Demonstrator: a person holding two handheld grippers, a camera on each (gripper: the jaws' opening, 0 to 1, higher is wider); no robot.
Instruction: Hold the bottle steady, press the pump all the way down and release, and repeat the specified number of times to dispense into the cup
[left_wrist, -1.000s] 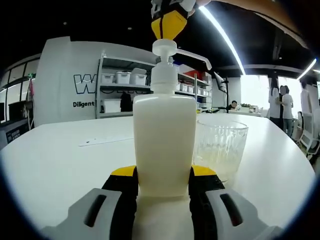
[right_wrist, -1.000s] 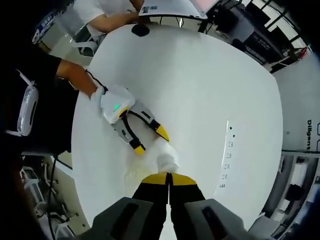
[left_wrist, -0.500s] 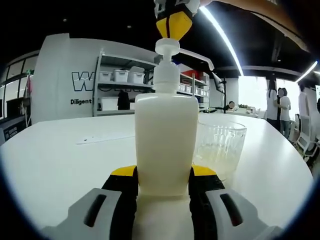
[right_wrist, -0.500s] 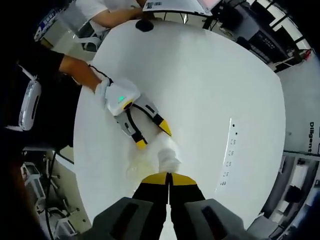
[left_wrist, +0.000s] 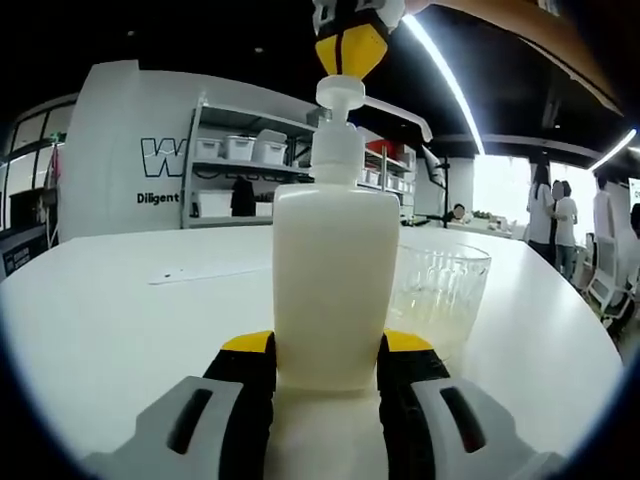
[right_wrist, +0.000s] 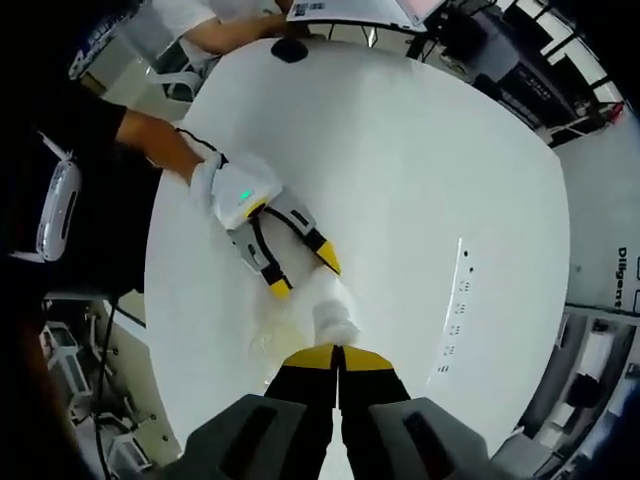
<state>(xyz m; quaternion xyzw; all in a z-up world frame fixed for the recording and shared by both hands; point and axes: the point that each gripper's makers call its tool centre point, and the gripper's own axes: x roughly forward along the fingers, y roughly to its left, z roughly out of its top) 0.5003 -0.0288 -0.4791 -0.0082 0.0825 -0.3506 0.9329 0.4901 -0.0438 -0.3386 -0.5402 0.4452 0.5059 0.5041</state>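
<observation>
A cream pump bottle (left_wrist: 335, 280) stands upright on the white table (left_wrist: 110, 330). My left gripper (left_wrist: 326, 352) is shut on its base, one yellow-tipped jaw on each side. The right gripper (left_wrist: 350, 45) comes down from above, its shut yellow tips resting on the white pump head (left_wrist: 340, 93). The spout (left_wrist: 400, 113) reaches right over a clear ribbed glass cup (left_wrist: 440, 300) with a little pale liquid at the bottom. From above, my right gripper (right_wrist: 337, 356) sits shut over the pump head (right_wrist: 335, 322), and the left gripper (right_wrist: 275, 245) holds the bottle from the upper left.
A white power strip (right_wrist: 455, 300) lies on the table beyond the bottle. A person's sleeve and gloved hand (right_wrist: 225, 190) hold the left gripper. A black round object (right_wrist: 290, 50) sits at the far table edge. Shelves with bins (left_wrist: 240, 150) and standing people (left_wrist: 550, 215) are in the background.
Both views have shifted slightly with the hands. The right gripper's tips stay on the pump head and the left stays shut on the bottle; no clear pump travel shows.
</observation>
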